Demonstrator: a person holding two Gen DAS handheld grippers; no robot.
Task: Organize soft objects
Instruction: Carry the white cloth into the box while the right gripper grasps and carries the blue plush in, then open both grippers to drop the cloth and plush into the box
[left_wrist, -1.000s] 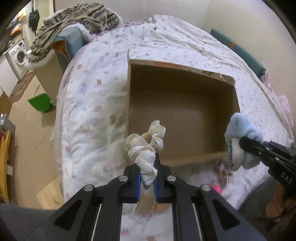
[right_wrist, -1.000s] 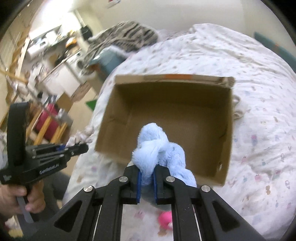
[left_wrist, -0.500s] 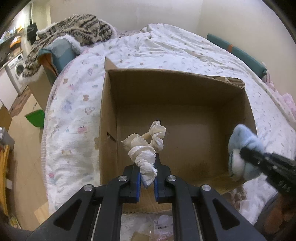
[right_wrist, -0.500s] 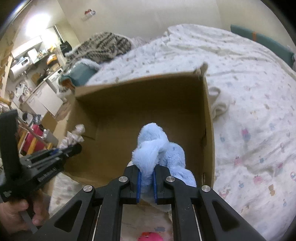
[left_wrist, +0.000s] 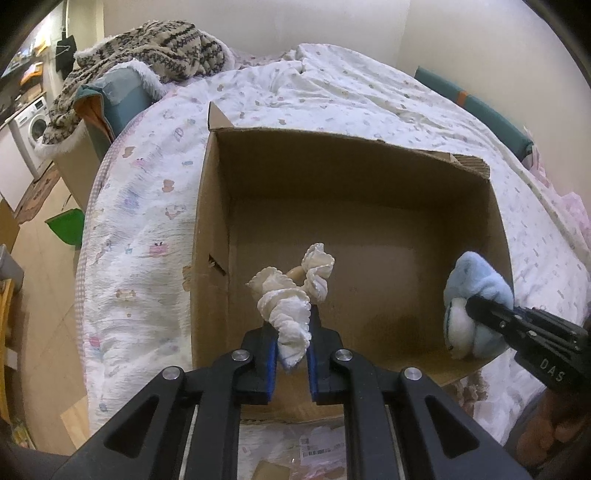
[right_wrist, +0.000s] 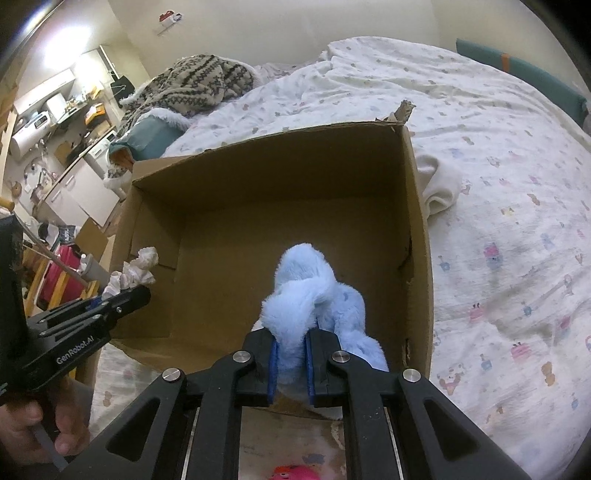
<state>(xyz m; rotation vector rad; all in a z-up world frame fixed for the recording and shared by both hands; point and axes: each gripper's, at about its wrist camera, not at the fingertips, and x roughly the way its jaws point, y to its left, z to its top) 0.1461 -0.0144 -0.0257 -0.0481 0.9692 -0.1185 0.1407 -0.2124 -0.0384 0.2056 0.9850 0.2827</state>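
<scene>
An open cardboard box (left_wrist: 218, 236) (right_wrist: 417, 236) sits on the bed with nothing on its floor. My left gripper (left_wrist: 290, 354) is shut on a white frilly cloth (left_wrist: 288, 310) and holds it over the box's near left part. It also shows in the right wrist view (right_wrist: 129, 291), with the cloth (right_wrist: 133, 271). My right gripper (right_wrist: 290, 354) is shut on a light blue plush toy (right_wrist: 314, 295) and holds it over the box's near right part. In the left wrist view the right gripper (left_wrist: 476, 306) and the plush (left_wrist: 476, 280) are at the box's right wall.
The bed has a white patterned quilt (right_wrist: 517, 221). A white cloth (right_wrist: 439, 184) lies just right of the box. A knitted blanket (left_wrist: 147, 48) lies on a pile at the far left. A pink toy (right_wrist: 295, 472) lies below. A green bin (left_wrist: 66, 225) stands on the floor.
Both grippers have moved forward from in front of the box to over its near edge, still holding the white cloth and the blue plush. The box now looks larger and closer.
</scene>
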